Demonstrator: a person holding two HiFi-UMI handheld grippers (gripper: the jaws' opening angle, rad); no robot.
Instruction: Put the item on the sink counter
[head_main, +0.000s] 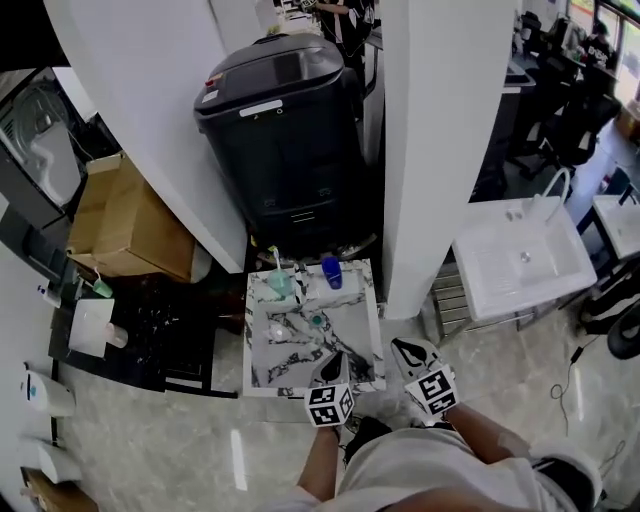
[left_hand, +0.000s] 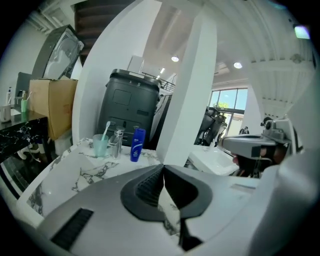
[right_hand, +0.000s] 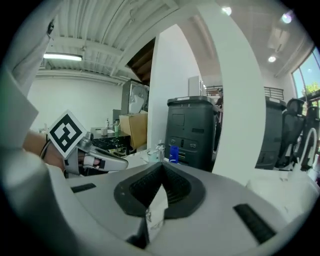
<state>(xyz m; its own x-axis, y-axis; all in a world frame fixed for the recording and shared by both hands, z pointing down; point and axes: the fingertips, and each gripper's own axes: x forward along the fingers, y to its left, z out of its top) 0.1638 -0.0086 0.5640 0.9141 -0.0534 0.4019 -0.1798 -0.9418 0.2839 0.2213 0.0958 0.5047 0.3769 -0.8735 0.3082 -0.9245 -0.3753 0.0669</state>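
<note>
The marble sink counter (head_main: 300, 368) stands in front of me, also in the left gripper view (left_hand: 65, 172). At its back are a green cup with a toothbrush (head_main: 279, 283) (left_hand: 100, 145), a faucet (left_hand: 117, 142) and a blue bottle (head_main: 332, 271) (left_hand: 137, 145) (right_hand: 173, 154). My right gripper (head_main: 408, 350) (right_hand: 162, 164) hangs off the counter's right front corner, shut on a small white packet (right_hand: 156, 215). My left gripper (head_main: 333, 360) (left_hand: 163, 166) is over the counter's front edge, jaws shut and nothing held. In the right gripper view the left gripper (right_hand: 95, 160) shows at the left.
A black bin (head_main: 285, 130) stands behind the counter between a white wall and a white pillar (head_main: 440, 150). A white basin (head_main: 520, 260) is at the right. At the left are a cardboard box (head_main: 125, 220) and a dark counter (head_main: 150, 320).
</note>
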